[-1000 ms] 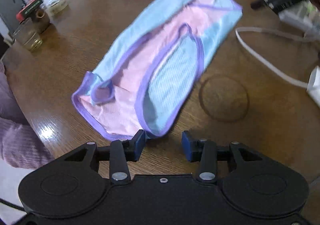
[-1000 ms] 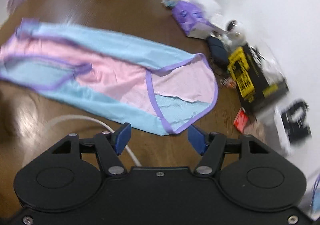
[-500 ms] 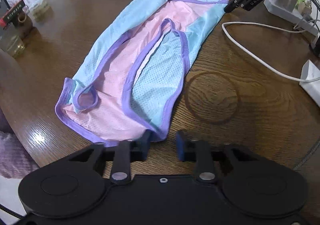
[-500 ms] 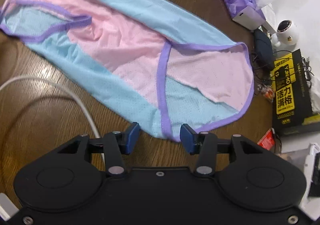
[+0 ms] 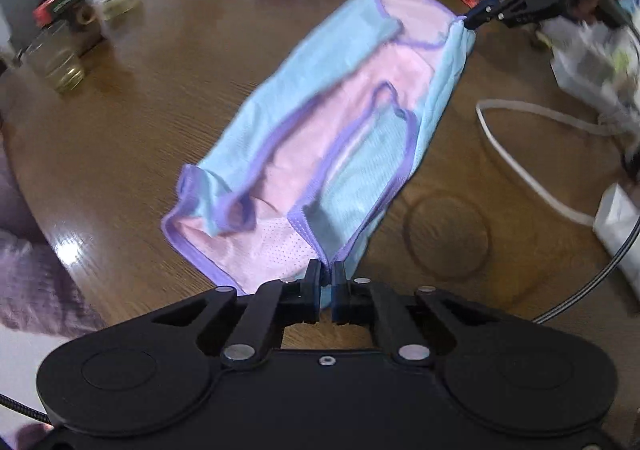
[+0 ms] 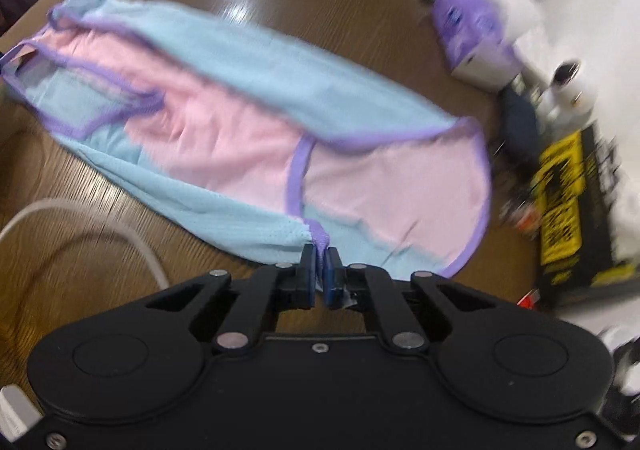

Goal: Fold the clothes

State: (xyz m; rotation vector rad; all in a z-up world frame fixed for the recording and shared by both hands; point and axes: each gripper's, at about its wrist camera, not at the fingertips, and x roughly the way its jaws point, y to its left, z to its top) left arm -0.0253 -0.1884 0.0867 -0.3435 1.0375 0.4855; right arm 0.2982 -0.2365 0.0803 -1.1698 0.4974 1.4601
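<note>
left tongs [image 5: 326,277]: clamped on garment [image 5: 340,122] hem | right tongs [image 6: 319,265]: clamped on its opposite end | garment: stretched across counter [image 5: 140,98]

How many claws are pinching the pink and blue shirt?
2. The left claw pinches the shirt at its near end; the right claw pinches the far end's edge, also seen across the table.

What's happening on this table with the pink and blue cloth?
A person is folding a pink and blue garment on a wooden table with two handheld tongs. The left tongs are shut on its near edge, the right tongs on the far end. The fold itself isn't made yet.
</note>
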